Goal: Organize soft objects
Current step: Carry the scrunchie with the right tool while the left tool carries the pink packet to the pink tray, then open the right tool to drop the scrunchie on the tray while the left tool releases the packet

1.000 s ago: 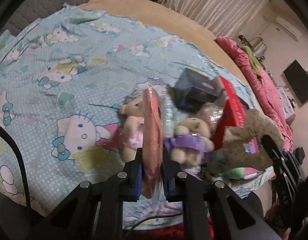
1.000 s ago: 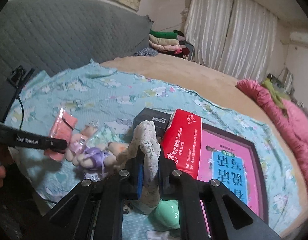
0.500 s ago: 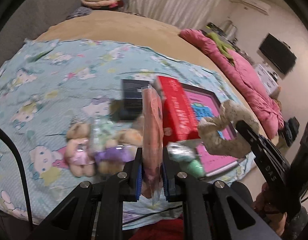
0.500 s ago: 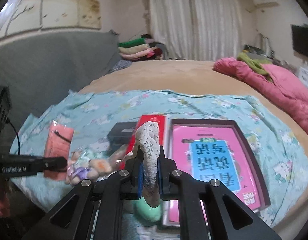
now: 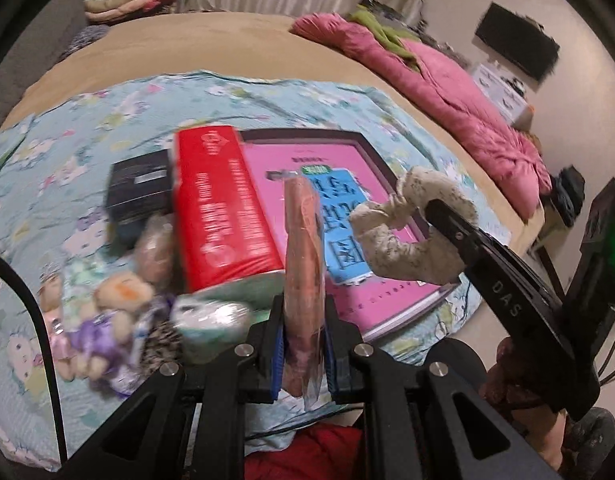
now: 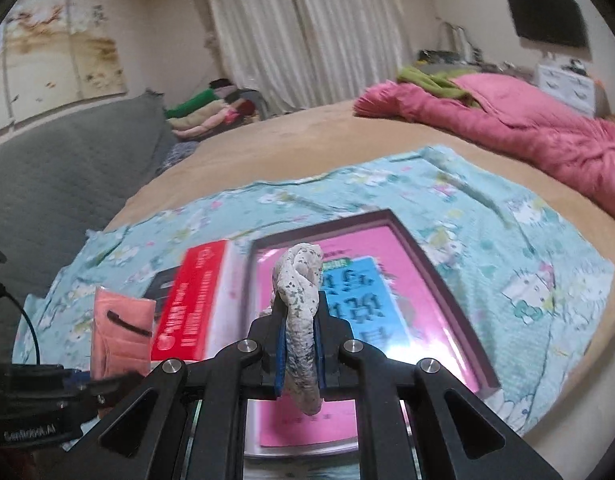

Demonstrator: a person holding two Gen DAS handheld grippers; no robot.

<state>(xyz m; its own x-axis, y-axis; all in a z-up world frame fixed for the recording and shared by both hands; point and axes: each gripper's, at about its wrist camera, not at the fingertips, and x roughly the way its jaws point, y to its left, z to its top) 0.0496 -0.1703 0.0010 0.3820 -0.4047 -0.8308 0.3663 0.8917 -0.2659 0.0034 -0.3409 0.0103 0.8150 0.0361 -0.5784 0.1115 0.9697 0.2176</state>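
My left gripper (image 5: 303, 350) is shut on a flat salmon-pink packet (image 5: 303, 256), held upright above the near bed edge; the packet also shows in the right wrist view (image 6: 121, 332). My right gripper (image 6: 300, 354) is shut on a speckled cream soft scrunchie (image 6: 301, 292), held above the pink boxed book (image 6: 387, 280); the scrunchie also shows in the left wrist view (image 5: 411, 232). Small plush bears (image 5: 103, 312) and a mint soft item (image 5: 211, 320) lie on the blue cartoon-print blanket (image 5: 67, 152) at the left.
A red tissue pack (image 5: 219, 208) and a black box (image 5: 139, 188) lie left of the pink book (image 5: 307, 160). A pink duvet (image 6: 507, 132) lies at the far right. Folded clothes (image 6: 211, 112) are stacked at the back. The bed edge is close below.
Both grippers have swung right with their items: the view has shifted from the plush bears to the red pack and pink book. The scrunchie is now over the book.
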